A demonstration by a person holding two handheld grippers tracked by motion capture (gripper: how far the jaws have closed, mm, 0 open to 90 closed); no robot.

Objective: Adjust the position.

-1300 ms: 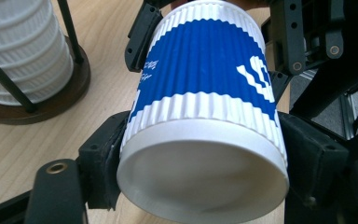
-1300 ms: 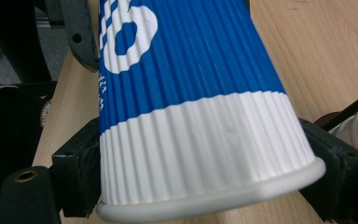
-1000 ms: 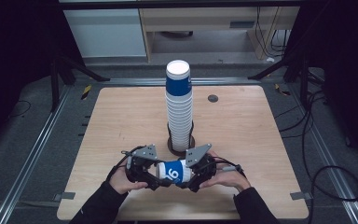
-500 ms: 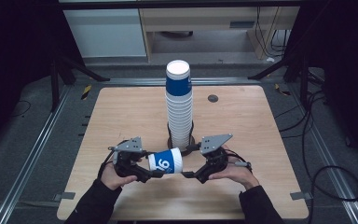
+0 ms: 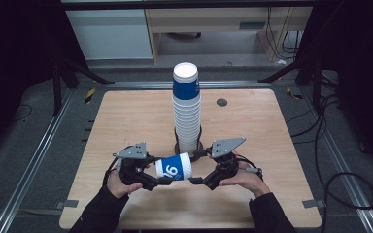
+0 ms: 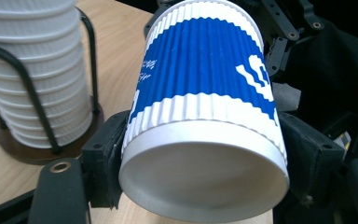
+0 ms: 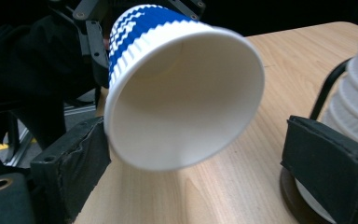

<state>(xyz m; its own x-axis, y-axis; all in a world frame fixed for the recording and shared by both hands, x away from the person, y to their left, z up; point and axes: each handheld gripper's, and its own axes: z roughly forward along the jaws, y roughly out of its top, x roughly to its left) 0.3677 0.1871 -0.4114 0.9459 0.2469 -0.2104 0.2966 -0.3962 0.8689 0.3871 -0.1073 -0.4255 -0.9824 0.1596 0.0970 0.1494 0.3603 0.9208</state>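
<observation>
Gripping cup (image 5: 174, 168) (sideways), left gripper (image 5: 159, 180)

Laboratory recording station.
A wooden table (image 5: 252, 126) stands on a dark floor between metal rails (image 5: 34, 160), with black stand legs (image 5: 73, 68), loose cables (image 5: 340, 179) and plain cabinets (image 5: 111, 34) behind.

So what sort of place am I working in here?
Probably a lab or test bench: a bare wooden table on a metal rail frame, loose cables on grey floor, dark surrounds.
</observation>
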